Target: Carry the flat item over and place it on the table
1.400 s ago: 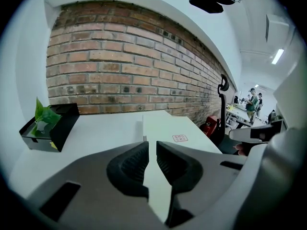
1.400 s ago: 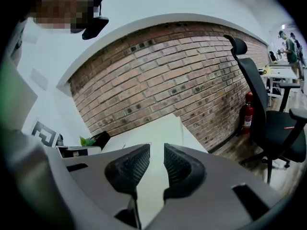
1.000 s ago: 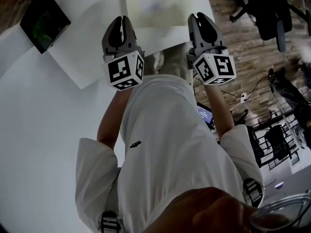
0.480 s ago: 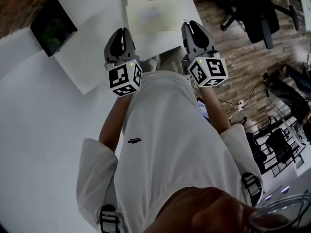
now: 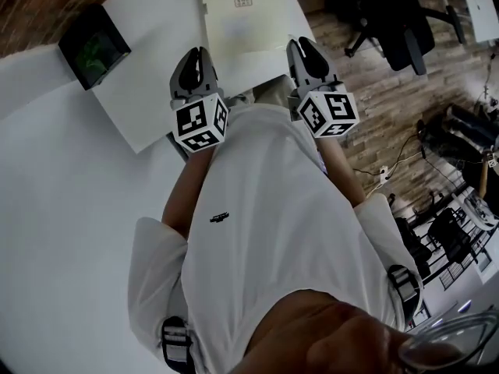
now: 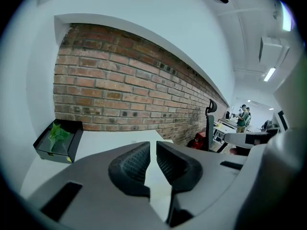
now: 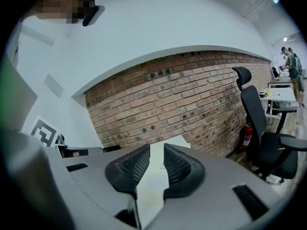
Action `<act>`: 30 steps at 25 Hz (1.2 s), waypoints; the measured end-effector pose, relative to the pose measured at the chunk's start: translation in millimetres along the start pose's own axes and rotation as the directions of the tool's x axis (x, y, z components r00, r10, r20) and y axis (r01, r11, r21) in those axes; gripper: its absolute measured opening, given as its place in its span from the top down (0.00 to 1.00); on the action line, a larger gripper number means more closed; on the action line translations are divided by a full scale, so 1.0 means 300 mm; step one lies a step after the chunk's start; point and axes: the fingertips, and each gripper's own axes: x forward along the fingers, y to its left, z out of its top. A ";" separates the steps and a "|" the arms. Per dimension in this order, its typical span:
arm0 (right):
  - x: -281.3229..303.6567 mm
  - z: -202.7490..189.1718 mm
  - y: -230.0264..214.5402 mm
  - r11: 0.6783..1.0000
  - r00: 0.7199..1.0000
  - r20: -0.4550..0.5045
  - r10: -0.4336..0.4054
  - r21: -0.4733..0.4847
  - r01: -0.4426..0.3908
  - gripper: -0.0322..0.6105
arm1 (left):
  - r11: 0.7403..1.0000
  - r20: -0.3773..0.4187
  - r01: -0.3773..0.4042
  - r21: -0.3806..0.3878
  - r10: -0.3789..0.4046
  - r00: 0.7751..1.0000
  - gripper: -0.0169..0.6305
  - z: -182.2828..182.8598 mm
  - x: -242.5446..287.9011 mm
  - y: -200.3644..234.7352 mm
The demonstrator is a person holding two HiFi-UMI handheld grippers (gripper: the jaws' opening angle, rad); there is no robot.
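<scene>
Though aloft, board [image 5: 243, 18] in both grippers [image 5: 196, 53] [image 5: 299, 44]

Left tool [image 5: 196, 57] and right tool [image 5: 302, 49] side by side ahead of torso, both forearms stretched forward, jaws of each pinched narrowly on near edge of flat board [image 5: 245, 22]

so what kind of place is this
Probably an open office or lab workspace: a black office chair, white tables along a long brick wall, and people at desks farther back.

Black box [image 5: 93, 47] (green inside); office chair [image 5: 394, 33]
</scene>
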 end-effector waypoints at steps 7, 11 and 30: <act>-0.060 0.025 0.047 1.000 1.000 0.020 -0.010 -0.020 0.011 0.81 | 0.999 0.015 0.033 -0.020 -0.033 0.999 0.90 0.028 -0.083 -0.001; -0.087 0.032 0.066 0.999 1.000 0.024 -0.008 -0.035 0.009 0.81 | 0.998 0.027 0.054 -0.021 -0.054 0.998 0.90 0.046 -0.119 -0.014; -0.096 0.022 0.089 0.996 1.000 -0.001 0.002 -0.088 -0.002 0.84 | 0.996 0.002 0.091 0.016 -0.091 0.996 0.90 0.043 -0.118 -0.027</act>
